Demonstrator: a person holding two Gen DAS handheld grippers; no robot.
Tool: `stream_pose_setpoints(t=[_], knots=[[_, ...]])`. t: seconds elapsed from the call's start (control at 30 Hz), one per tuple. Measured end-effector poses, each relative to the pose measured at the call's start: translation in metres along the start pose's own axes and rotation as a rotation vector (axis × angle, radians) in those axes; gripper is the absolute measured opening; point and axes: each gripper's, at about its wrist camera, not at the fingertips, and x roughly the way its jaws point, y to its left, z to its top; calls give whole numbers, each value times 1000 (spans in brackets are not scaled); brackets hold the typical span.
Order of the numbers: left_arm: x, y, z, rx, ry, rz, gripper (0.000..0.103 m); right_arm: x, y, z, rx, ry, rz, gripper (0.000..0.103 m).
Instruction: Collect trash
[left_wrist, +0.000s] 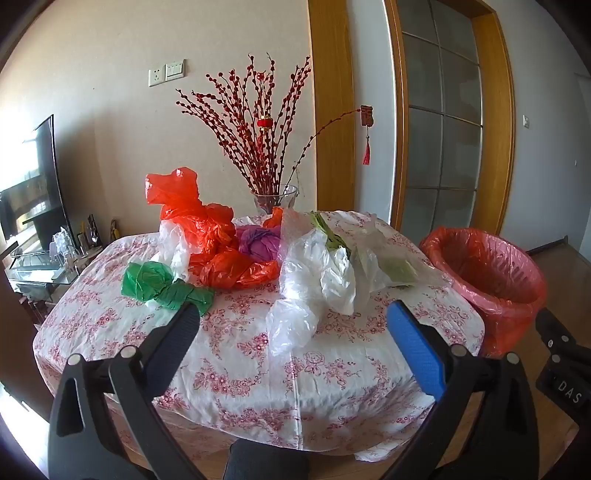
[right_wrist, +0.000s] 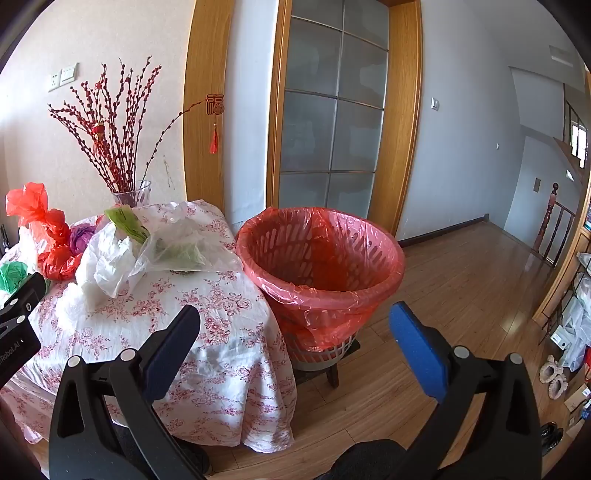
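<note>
Crumpled plastic bags lie in a heap on a table under a floral cloth (left_wrist: 236, 354): a green bag (left_wrist: 162, 286) at the left, a red bag (left_wrist: 207, 240), a purple one (left_wrist: 258, 242), white bags (left_wrist: 314, 288) and a clear bag with green contents (left_wrist: 391, 266). My left gripper (left_wrist: 291, 325) hovers open above the near part of the table, short of the heap, nothing between its fingers. A waste basket lined with a red bag (right_wrist: 321, 266) stands on a low stool right of the table. My right gripper (right_wrist: 295, 325) hangs open in front of the basket, holding nothing.
A glass vase of red branches (left_wrist: 275, 199) stands at the table's far edge. A television (left_wrist: 33, 192) and a glass stand are at the left. Behind the basket is a glazed door (right_wrist: 328, 118). Wooden floor (right_wrist: 461, 280) stretches to the right, with slippers and boxes at the far right.
</note>
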Motion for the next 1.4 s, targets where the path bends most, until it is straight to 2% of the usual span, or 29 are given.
stream_pose_setpoints(t=[1.4], knots=[[0, 0, 0, -4, 8, -3, 99, -1, 0, 1, 0, -1, 1, 101]])
